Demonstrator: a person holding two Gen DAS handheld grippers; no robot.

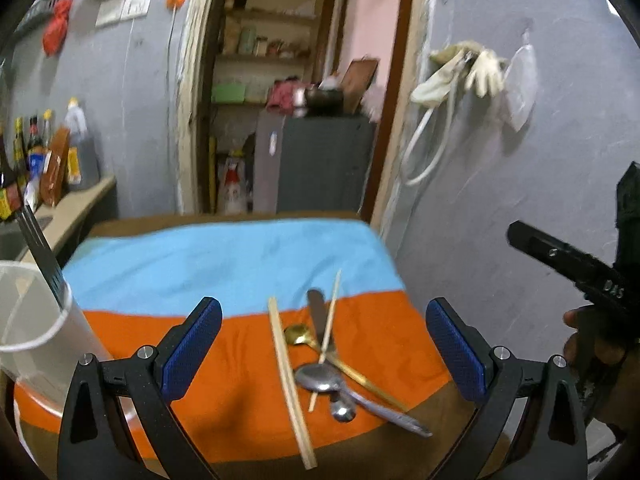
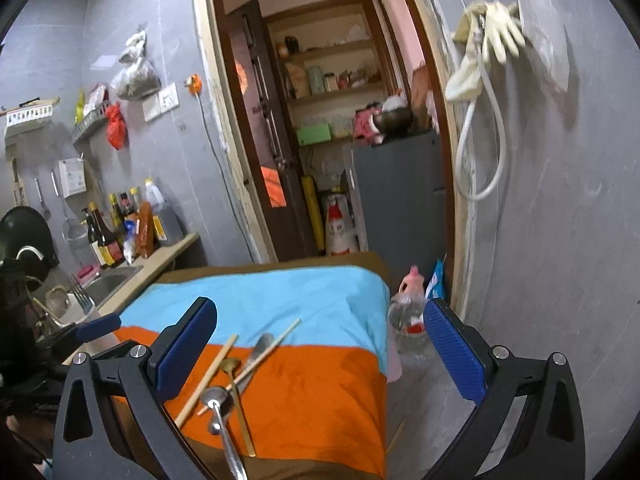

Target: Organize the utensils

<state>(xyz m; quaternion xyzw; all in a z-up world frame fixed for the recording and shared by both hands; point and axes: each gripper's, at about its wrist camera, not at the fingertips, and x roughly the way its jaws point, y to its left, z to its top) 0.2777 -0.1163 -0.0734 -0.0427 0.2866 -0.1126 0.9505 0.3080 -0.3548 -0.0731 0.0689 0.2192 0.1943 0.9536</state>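
Your left claw (image 1: 324, 344) & right claw (image 2: 320, 348) both hang wide apart, empty, above the silver spoons (image 1: 320, 378), gold spoon (image 1: 298, 334) & wooden chopsticks (image 1: 290, 384) piled on the orange-blue cloth-covered desk (image 1: 224, 264).

Blue half of the surface (image 1: 224, 256) is wide open; utensil pile (image 1: 324, 360) and cup (image 1: 36, 332) crowd the orange end.
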